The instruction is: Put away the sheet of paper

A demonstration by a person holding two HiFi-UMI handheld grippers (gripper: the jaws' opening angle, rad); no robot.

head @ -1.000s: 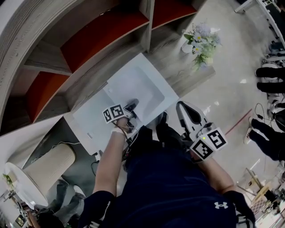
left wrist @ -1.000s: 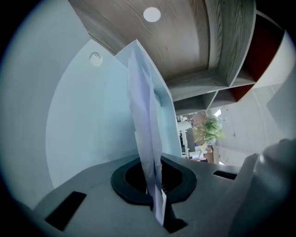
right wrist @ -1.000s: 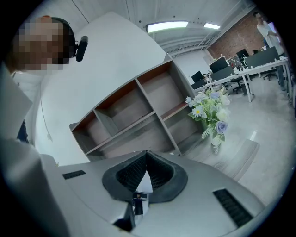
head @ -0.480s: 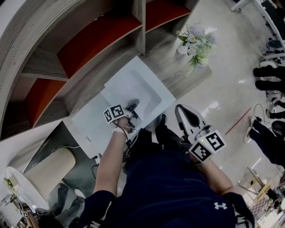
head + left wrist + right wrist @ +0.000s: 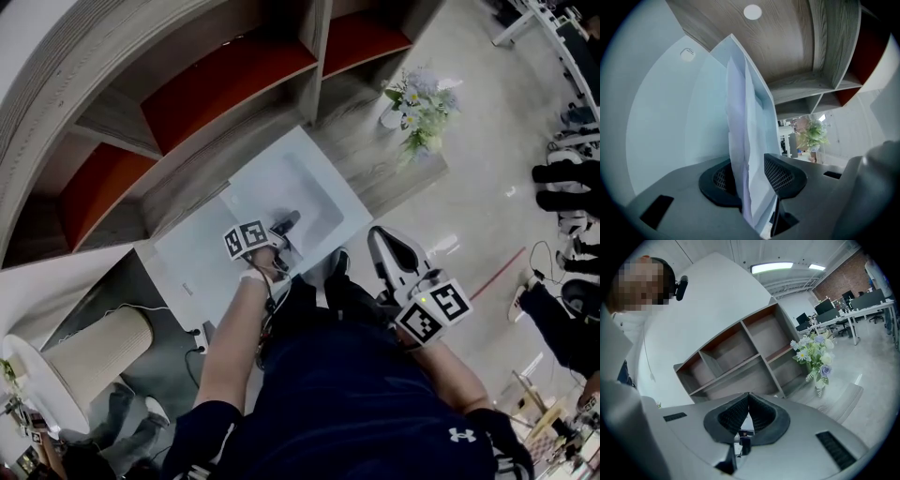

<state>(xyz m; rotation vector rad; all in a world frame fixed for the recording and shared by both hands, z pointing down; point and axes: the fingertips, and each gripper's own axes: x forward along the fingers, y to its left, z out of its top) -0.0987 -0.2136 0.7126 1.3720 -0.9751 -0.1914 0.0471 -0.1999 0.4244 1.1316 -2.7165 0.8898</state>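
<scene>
At shelf top (image 5: 375, 155) front edge, sheet of paper (image 5: 738, 140) is freed in white tray (image 5: 323, 183) between just-opened jaws of left gripper (image 5: 751, 174) and can be dragged out if snagged on a pad; right gripper (image 5: 747, 414) is pressed together.

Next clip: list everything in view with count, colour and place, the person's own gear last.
shelf: one, wood with red backs, top left.
tray: one, white, on the wood ledge below the shelf.
sheet: one, white, at the tray, between the left tool's jaws.
flowers: one bunch, white and lilac, in a white vase, right of the tray.
cylinder: one, beige, bottom left.
left tool: one, grey, jaws apart and just been opening, sheet between them.
right tool: one, grey, jaws together, empty, near the person's body.
</scene>
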